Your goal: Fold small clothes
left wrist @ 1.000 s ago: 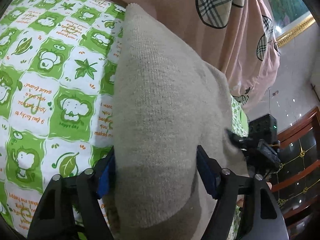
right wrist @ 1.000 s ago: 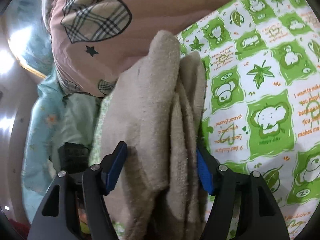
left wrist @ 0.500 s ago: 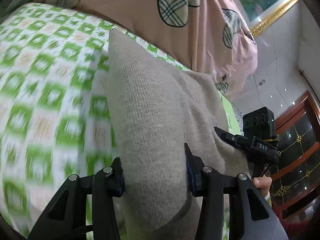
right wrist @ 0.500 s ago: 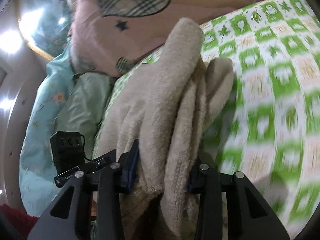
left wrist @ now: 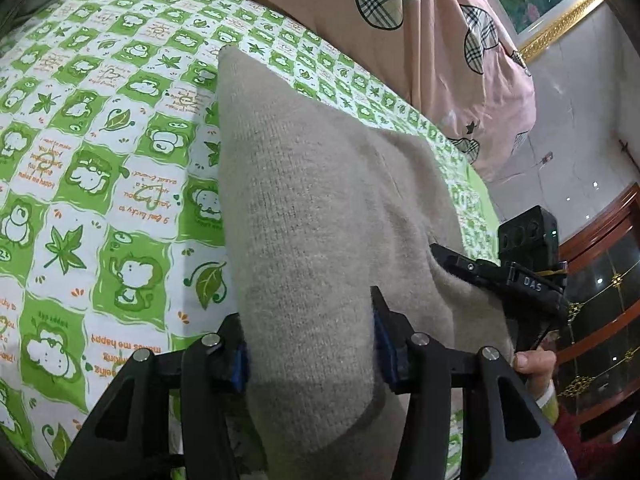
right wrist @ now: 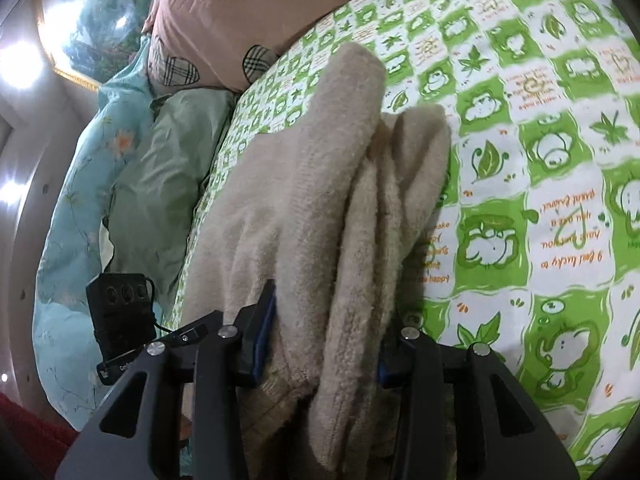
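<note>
Left wrist view: the left gripper [left wrist: 310, 344] is clamped on a beige knitted garment [left wrist: 320, 208], jaws easing apart slightly; the right gripper [right wrist: 326, 334] likewise pinches bunched folds, also loosening a little. Since 1 second ago both have carried it across the green-and-white cartoon-print bedsheet [left wrist: 100, 152], suggesting a fold in progress.

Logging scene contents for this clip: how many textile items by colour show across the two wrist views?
Beige knit garment: 1
Green-and-white printed sheet: 1
Pink quilt with plaid patches: 1
Light blue floral bedding: 1
Pale green pillow: 1
Total: 5
</note>
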The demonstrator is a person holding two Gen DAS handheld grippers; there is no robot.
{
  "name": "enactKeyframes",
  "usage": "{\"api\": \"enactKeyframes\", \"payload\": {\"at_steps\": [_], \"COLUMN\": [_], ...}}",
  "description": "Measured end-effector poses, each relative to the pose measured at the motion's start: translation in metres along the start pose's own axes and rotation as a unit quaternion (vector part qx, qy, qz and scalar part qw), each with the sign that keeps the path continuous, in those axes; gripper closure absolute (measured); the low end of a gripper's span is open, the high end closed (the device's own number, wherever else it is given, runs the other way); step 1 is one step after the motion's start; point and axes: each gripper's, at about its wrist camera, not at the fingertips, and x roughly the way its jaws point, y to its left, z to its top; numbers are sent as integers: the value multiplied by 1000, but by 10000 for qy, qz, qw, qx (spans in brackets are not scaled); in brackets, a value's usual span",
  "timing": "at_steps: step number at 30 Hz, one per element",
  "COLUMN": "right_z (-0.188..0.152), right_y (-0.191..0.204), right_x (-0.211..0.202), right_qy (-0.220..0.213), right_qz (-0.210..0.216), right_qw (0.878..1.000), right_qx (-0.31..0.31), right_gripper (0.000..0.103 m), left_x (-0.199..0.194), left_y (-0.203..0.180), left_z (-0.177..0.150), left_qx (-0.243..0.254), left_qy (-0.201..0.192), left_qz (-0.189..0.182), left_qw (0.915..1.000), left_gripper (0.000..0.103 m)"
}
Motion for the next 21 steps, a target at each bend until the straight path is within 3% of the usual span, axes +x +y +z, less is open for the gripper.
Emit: {"api": "enactKeyframes", "payload": {"at_steps": [3,6,8,10,13,16,21], "right_z": [-2,-2,-3,-8,-15,-26,-41], "right_y": [0,2,6,9,14,22,34], "right_x": [1,-5,-10,-24,-43,-63,-84], "right_qy": [22,67,8,-164,-454,-779,-1077], "right_qz": [-141,-300,-478,-708,-954,-1252,-1162], "right_qw": [9999,9995,9988,9973,9944,9890,9871], "right_qx": [1,98,128,97,17,-96,-236], "right_gripper": [56,53,46,40,39,39,39], "left_x": [0,-7,-19,-31,-46,-58,-66], "left_y": [-4,-8,-11,-16,-22,-27,-41], "left_z": [-2,-2,-6,-10,-15,-28,-45], "left_qx": [42,104,228,310,328,289,449], "left_qy": [-58,-102,-172,-271,-401,-464,-462], "left_qz": [231,366,560,731,985,960,902], "left_qw": [9997,9992,9980,9965,9938,9939,9938], "left_gripper": [41,37,37,36,33,31,31]}}
